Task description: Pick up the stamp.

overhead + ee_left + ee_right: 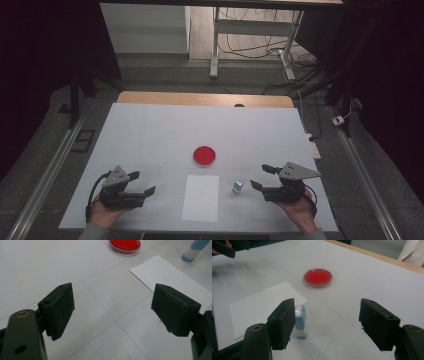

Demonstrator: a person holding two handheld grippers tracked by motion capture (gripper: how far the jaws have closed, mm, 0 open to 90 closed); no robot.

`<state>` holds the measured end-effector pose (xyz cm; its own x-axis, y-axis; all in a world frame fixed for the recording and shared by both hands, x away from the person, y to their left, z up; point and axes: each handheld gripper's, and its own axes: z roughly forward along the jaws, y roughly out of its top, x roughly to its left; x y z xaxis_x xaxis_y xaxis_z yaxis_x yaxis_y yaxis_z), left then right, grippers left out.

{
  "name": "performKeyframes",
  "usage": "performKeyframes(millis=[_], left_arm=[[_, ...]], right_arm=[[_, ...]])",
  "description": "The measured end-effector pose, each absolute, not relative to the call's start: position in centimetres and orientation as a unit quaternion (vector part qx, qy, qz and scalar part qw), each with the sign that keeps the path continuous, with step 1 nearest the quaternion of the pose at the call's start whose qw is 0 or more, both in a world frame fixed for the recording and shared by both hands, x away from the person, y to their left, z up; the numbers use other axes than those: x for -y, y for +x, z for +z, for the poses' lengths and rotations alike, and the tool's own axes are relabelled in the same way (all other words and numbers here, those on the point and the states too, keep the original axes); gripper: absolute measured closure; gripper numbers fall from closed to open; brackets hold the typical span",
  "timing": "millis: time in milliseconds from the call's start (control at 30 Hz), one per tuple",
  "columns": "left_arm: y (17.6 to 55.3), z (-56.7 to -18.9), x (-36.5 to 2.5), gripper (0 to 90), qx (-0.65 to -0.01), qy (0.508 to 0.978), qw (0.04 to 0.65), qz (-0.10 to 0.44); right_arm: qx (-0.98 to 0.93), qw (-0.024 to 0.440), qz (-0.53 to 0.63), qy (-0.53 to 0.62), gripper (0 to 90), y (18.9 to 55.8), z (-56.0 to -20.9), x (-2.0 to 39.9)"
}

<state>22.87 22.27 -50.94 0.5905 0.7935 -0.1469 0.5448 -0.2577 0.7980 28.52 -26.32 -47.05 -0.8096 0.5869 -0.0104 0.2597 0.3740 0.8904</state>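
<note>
red dish point(124, 246) cut off, stamp point(300, 321) half hidden

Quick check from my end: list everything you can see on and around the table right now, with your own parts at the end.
Red ink pad: 1, red in a clear round case, table centre.
Paper sheet: 1, white, near edge, just in front of the ink pad.
Stamp: 1, pale blue and white, upright, right of the sheet.
Table: 1, white top, wooden strip at the far edge.
Desk frame: 1, white, on the floor beyond, with cables under it.
Power strip: 1, white, off the right edge.
Left tongs: 1, black, open, near left.
Right tongs: 1, black, open, beside the stamp.
</note>
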Motion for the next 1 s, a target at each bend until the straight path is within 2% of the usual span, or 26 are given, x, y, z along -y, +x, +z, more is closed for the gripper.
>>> performKeyframes(millis=[467,800,1000], left_arm=[[23.2,-51.2,-22.3,19.1,-0.433,0.78,0.431,0.14],[23.5,-51.3,-22.2,19.1,-0.429,0.784,0.428,0.137],[23.7,-51.3,-22.0,19.1,-0.427,0.785,0.427,0.136]], right_arm=[[-0.827,0.148,0.49,0.233,28.8,27.7,-46.9,23.5],[-0.84,0.136,0.469,0.236,29.0,27.9,-48.3,22.2],[-0.848,0.138,0.455,0.236,32.4,28.1,-49.1,21.9]])
